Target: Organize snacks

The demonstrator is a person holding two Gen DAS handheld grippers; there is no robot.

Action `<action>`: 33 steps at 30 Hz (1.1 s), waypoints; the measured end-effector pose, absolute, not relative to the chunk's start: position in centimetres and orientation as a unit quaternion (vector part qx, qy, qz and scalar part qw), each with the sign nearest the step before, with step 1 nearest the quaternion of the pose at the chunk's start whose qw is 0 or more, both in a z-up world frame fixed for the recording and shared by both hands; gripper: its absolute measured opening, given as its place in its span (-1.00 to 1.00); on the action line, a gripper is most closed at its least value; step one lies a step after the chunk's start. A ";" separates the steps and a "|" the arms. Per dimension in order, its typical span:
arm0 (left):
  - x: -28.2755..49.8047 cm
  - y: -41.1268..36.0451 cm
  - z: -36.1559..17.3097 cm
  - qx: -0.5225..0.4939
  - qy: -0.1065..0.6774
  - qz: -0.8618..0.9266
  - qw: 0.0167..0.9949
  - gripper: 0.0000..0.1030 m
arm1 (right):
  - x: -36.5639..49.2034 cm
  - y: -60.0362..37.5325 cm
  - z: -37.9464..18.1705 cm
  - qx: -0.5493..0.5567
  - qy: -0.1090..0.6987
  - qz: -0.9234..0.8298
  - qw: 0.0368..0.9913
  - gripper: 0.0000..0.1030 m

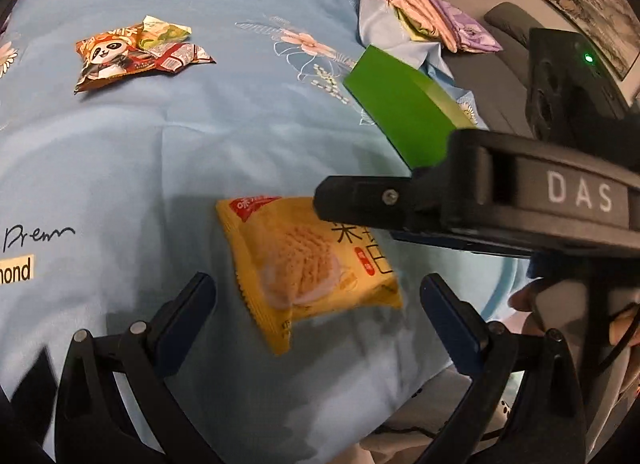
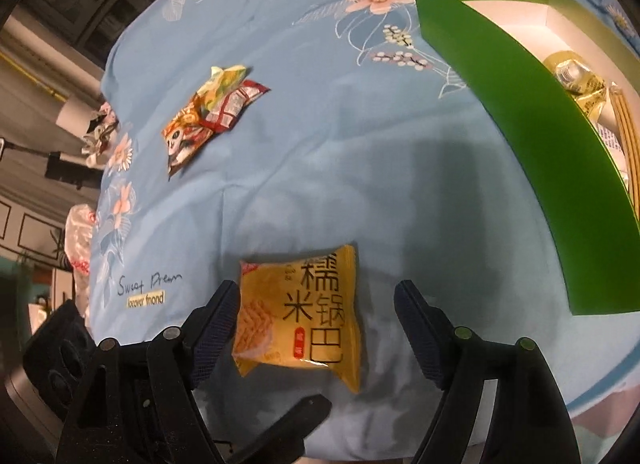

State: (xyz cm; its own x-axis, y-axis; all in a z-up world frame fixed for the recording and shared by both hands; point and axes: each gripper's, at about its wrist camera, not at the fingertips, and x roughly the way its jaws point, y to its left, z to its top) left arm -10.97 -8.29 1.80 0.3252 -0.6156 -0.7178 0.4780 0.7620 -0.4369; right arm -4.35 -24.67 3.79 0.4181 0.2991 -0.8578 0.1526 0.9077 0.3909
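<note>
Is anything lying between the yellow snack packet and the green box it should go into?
Nothing visible. Only bare blue bedsheet separates the yellow snack packet from the green box. The panda packet pile lies off to the other side.

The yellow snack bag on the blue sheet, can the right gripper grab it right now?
Probably yes. The right gripper is open, with the yellow snack bag lying flat between its fingers, and nothing covers it. The left gripper hovers close and could crowd it.

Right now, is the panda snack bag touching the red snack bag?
Touching. In the left wrist view the red snack bag lies overlapping the panda snack bag, with no blue cloth showing between them.
</note>
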 end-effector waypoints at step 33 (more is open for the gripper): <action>-9.2 -8.1 1.5 -0.074 0.466 -0.304 0.827 0.34 | -2.6 -23.0 1.9 0.196 0.532 0.146 0.811 0.02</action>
